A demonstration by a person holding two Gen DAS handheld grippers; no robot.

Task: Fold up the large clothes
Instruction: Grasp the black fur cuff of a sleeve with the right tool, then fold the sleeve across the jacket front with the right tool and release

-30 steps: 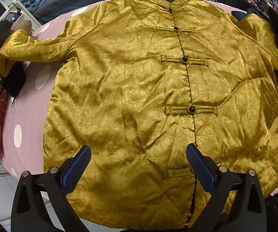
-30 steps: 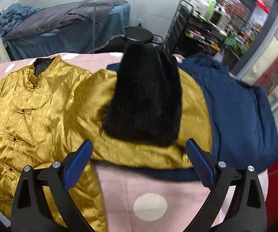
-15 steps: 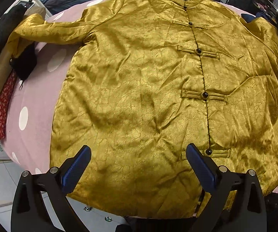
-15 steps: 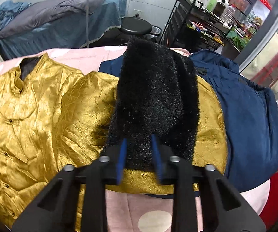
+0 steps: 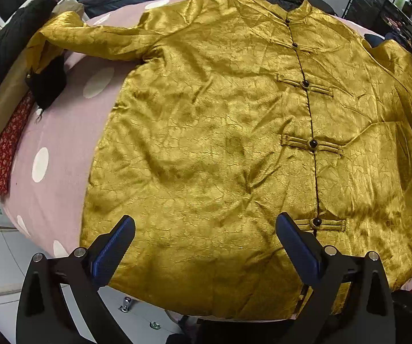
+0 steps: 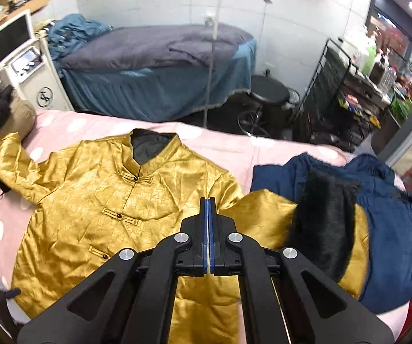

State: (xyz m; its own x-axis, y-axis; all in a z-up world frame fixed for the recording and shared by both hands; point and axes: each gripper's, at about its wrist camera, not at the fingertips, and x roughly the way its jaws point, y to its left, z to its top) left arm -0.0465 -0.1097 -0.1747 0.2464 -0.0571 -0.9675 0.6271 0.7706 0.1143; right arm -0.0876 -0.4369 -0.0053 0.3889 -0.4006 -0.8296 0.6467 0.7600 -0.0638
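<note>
I am looking down through the left wrist camera at a gold satin jacket (image 5: 228,149) that is lying flat, front side up, on a pink bedcover with white dots (image 5: 59,132). Its front is fastened down the middle with dark knot buttons (image 5: 312,143). One sleeve (image 5: 91,37) is stretching out to the upper left, its cuff hanging over the edge of the bedcover. My left gripper (image 5: 206,246) is hovering above the jacket's lower hem with its blue-padded fingers (image 5: 114,250) spread wide apart, holding nothing.

Through the right wrist camera, my right gripper (image 6: 208,220) is showing its two pads pressed together; I see no cloth between them at the tips, though the jacket is lying right below. Beside it to the right, the jacket's other sleeve (image 6: 266,215) is lying folded back, showing a black furry cuff (image 6: 323,218), and it is resting on a navy blue garment (image 6: 392,229). Beyond the bedcover, a treatment bed with grey and teal covers (image 6: 160,66) is standing against the wall.
</note>
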